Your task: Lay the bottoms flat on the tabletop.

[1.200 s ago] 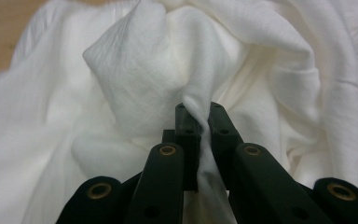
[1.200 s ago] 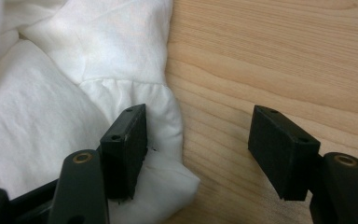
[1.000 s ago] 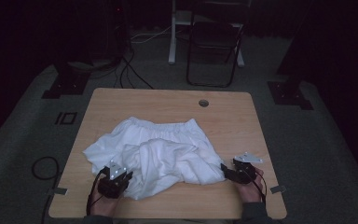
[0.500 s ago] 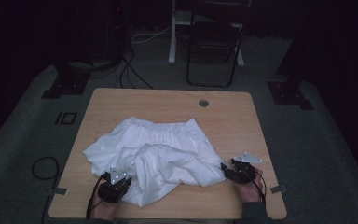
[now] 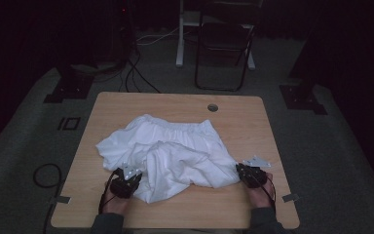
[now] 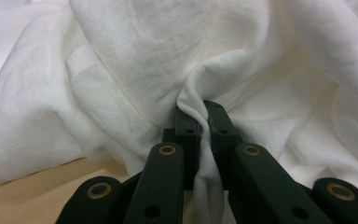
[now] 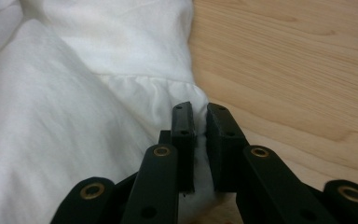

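Note:
A crumpled white garment point(image 5: 168, 153) with a gathered waistband lies across the middle of the wooden table point(image 5: 233, 117). At its near left edge my left gripper point(image 5: 126, 178) is shut on a fold of the white cloth point(image 6: 200, 116), which bunches up between the jaws. My right gripper point(image 5: 247, 174) sits at the garment's near right corner; its jaws have just been closing and now pinch the cloth's hem point(image 7: 168, 93) between them point(image 7: 198, 122). A hand holds each gripper from the table's near edge.
A round cable hole point(image 5: 213, 107) sits near the table's far edge. Behind the table stand a dark folding chair point(image 5: 224, 46) and a white post point(image 5: 180, 34). Cables point(image 5: 136, 73) trail on the grey floor at the back left.
The left gripper has slid toward the near edge and slightly right, dragging its fold of cloth along. The right hand stayed in place at the garment's corner.

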